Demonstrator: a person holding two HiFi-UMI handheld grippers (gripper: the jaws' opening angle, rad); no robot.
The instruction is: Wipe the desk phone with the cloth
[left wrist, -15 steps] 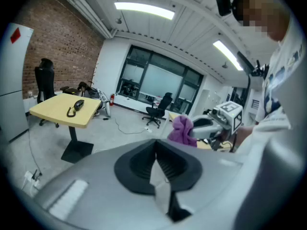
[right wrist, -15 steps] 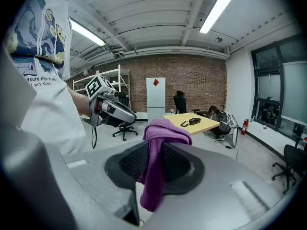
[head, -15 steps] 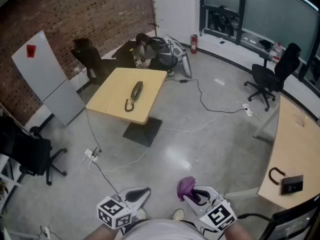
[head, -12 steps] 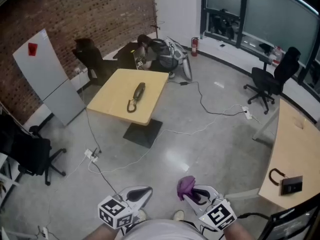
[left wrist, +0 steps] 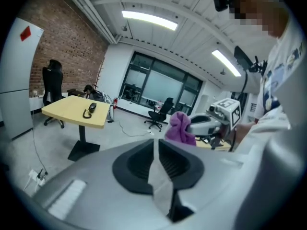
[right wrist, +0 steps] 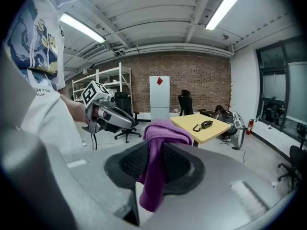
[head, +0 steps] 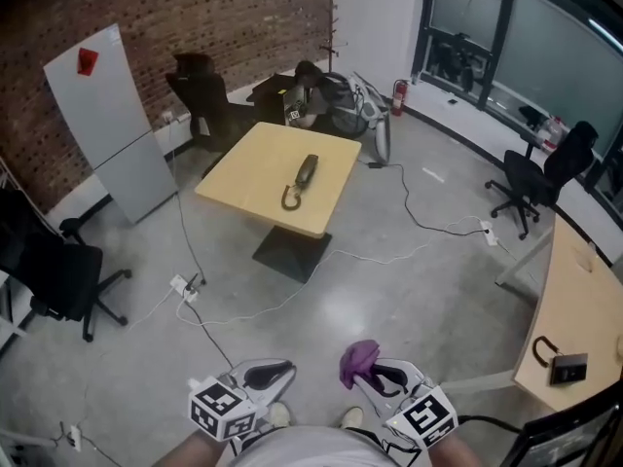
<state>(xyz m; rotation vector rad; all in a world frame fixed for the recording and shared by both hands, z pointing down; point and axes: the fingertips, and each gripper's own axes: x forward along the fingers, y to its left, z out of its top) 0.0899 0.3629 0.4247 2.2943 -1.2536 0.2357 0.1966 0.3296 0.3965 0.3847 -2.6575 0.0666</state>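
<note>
The only markings to read are the black-and-white square patterns on each claw's marker cube [head: 218, 409] and a red diamond mark [head: 88, 61] on the white panel [head: 112, 134] leaning at the brick wall. The print on the person's shirt is too small to make out.

The left claw [left wrist: 154, 149] has its jaws drawn together with nothing between them. The right claw [right wrist: 154, 158] is clamped on one purple cloth [right wrist: 163, 131], which drapes over and down between its jaws.

The desk phone [head: 306, 170] lies on the yellow bench [head: 251, 173], right of its middle and clear of every edge, well apart from both claws. Bare concrete floor [head: 389, 300] lies open between the person and the bench, crossed by cables [head: 421, 224] and a power strip [head: 182, 287].

The head view shows two benches. The second bench [head: 579, 290], at the right edge, carries a dark boxy device [head: 568, 368]. Three black office chairs stand around: left [head: 54, 275], behind the bench [head: 200, 95], right [head: 531, 173].
</note>
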